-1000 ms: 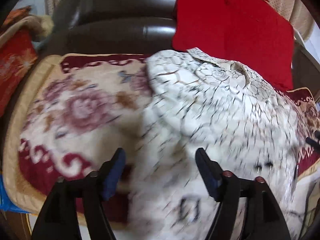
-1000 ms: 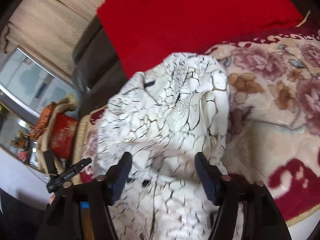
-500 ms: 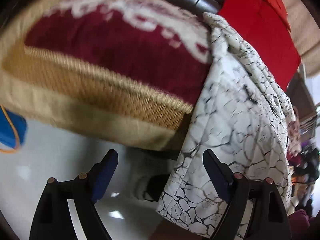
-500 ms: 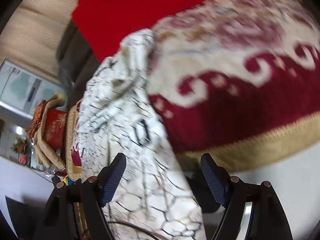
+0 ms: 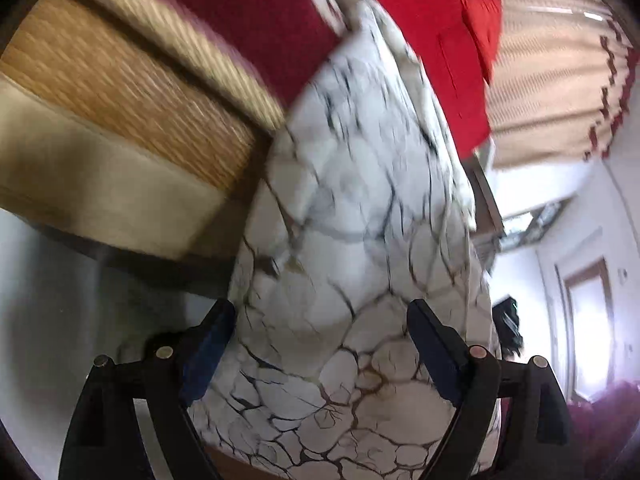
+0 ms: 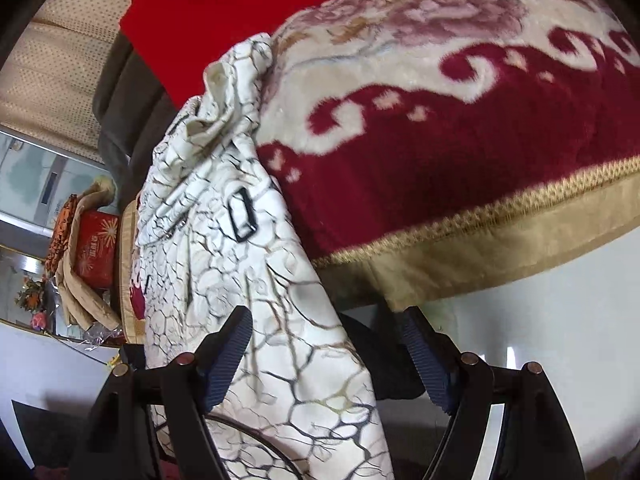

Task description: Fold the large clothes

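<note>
Both tools spread wide – L tool (image 5: 320, 344) & R tool (image 6: 326, 344) straddle jacket (image 6: 224, 264).

A home living room: a dark leather sofa (image 6: 116, 120) draped with a floral plush blanket (image 6: 460, 92), red cushions (image 5: 452, 64), pleated beige curtains (image 5: 552, 68), a wooden-framed door (image 5: 588, 320), and a red gift box (image 6: 96, 248).

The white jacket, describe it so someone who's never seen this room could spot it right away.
Find the sofa seat covered by a dark red floral blanket. The jacket drapes over its front edge and hangs toward the floor. It alone is white with dark crack-like lines, with a black buckle on it.
</note>
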`<state>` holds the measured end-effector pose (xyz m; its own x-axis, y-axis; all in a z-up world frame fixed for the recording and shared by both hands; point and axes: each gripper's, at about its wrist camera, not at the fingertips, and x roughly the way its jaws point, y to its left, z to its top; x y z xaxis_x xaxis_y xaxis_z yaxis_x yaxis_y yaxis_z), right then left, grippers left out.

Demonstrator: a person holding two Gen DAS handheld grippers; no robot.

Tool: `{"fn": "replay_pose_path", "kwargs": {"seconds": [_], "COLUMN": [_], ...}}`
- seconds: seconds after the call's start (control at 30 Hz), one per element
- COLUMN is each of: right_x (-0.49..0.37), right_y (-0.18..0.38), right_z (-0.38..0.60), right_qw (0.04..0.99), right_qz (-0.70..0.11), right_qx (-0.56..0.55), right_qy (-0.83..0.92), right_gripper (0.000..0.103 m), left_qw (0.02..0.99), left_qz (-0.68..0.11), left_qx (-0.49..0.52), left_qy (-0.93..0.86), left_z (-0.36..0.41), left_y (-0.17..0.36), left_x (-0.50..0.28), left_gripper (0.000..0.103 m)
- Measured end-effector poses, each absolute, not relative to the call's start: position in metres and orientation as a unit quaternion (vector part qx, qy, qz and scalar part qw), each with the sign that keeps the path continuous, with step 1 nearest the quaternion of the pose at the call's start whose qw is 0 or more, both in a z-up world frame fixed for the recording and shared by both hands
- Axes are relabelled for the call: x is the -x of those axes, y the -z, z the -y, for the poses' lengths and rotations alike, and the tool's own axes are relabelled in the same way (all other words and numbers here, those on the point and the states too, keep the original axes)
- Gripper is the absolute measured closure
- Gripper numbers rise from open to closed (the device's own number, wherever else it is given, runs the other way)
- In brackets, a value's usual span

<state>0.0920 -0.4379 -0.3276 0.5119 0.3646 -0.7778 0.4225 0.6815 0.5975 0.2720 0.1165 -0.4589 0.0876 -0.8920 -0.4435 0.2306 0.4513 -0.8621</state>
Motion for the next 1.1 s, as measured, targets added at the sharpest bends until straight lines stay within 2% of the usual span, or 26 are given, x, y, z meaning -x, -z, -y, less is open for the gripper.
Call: {"fn": "replay_pose_path", "kwargs": {"seconds": [0.1, 0.13, 0.17, 0.2, 0.23, 0.3, 0.33, 0.37, 0.43, 0.63, 0.7, 0.73, 0.77, 0.8, 0.83, 0.87, 0.9, 0.93, 1.0, 1.1], "right_x": [-0.081, -0.077, -0.073, -0.069, -0.065, -0.058, -0.055, -0.054, -0.053, -0.059, -0.062, -0.064, -0.069, -0.073, -0.078, -0.082, -0.087, -0.090, -0.094, -0.097], "right_y": [0.340, 0.345, 0.348, 0.352, 0.355, 0.363, 0.369, 0.375, 0.385, 0.411, 0.413, 0.415, 0.413, 0.411, 0.409, 0.403, 0.397, 0.387, 0.373, 0.343], "right_z": [0.443, 0.445, 0.446, 0.447, 0.448, 0.448, 0.447, 0.445, 0.442, 0.429, 0.426, 0.422, 0.415, 0.409, 0.403, 0.396, 0.389, 0.383, 0.380, 0.377], "right_qw": [0.765, 0.762, 0.760, 0.759, 0.757, 0.751, 0.747, 0.740, 0.732, 0.698, 0.689, 0.686, 0.684, 0.684, 0.685, 0.687, 0.694, 0.707, 0.721, 0.744], "right_qz": [-0.491, -0.490, -0.489, -0.487, -0.485, -0.484, -0.484, -0.487, -0.492, -0.479, -0.479, -0.479, -0.479, -0.483, -0.487, -0.492, -0.500, -0.501, -0.501, -0.485], "right_qx": [-0.416, -0.422, -0.427, -0.433, -0.438, -0.450, -0.456, -0.463, -0.471, -0.527, -0.537, -0.540, -0.540, -0.534, -0.527, -0.516, -0.497, -0.476, -0.454, -0.432], "right_qy": [0.016, 0.014, 0.012, 0.008, 0.005, -0.002, -0.006, -0.013, -0.024, -0.069, -0.087, -0.096, -0.108, -0.117, -0.124, -0.139, -0.145, -0.152, -0.151, -0.160], "right_gripper": [0.023, 0.023, 0.023, 0.023, 0.023, 0.015, 0.014, 0.013, 0.013, 0.013, 0.013, 0.013, 0.013, 0.016, 0.021, 0.036, 0.054, 0.061, 0.081, 0.088], "left_qw": [0.655, 0.652, 0.649, 0.648, 0.648, 0.654, 0.657, 0.659, 0.661, 0.630, 0.635, 0.634, 0.634, 0.636, 0.639, 0.642, 0.645, 0.648, 0.657, 0.673], "left_qz": [-0.536, -0.536, -0.534, -0.535, -0.535, -0.534, -0.537, -0.542, -0.560, -0.573, -0.559, -0.552, -0.546, -0.540, -0.536, -0.530, -0.526, -0.524, -0.515, -0.482], "left_qx": [0.302, 0.303, 0.301, 0.298, 0.298, 0.293, 0.290, 0.290, 0.299, 0.342, 0.330, 0.330, 0.329, 0.324, 0.319, 0.314, 0.311, 0.307, 0.293, 0.284], "left_qy": [0.439, 0.444, 0.451, 0.452, 0.452, 0.448, 0.442, 0.433, 0.401, 0.397, 0.418, 0.431, 0.438, 0.446, 0.451, 0.456, 0.459, 0.460, 0.466, 0.484], "left_z": [-0.102, -0.101, -0.098, -0.098, -0.099, -0.102, -0.103, -0.103, -0.106, -0.101, -0.093, -0.090, -0.087, -0.084, -0.082, -0.080, -0.079, -0.079, -0.079, -0.087], "left_y": [0.466, 0.467, 0.466, 0.466, 0.464, 0.458, 0.458, 0.459, 0.467, 0.488, 0.480, 0.476, 0.473, 0.468, 0.464, 0.458, 0.453, 0.449, 0.433, 0.398], "left_x": [-0.268, -0.265, -0.262, -0.260, -0.256, -0.255, -0.255, -0.253, -0.256, -0.258, -0.256, -0.255, -0.255, -0.255, -0.256, -0.257, -0.257, -0.257, -0.256, -0.256], "left_gripper": [0.017, 0.025, 0.045, 0.052, 0.056, 0.056, 0.052, 0.033, 0.011, 0.012, 0.031, 0.051, 0.062, 0.068, 0.080, 0.090, 0.093, 0.095, 0.096, 0.096]}}
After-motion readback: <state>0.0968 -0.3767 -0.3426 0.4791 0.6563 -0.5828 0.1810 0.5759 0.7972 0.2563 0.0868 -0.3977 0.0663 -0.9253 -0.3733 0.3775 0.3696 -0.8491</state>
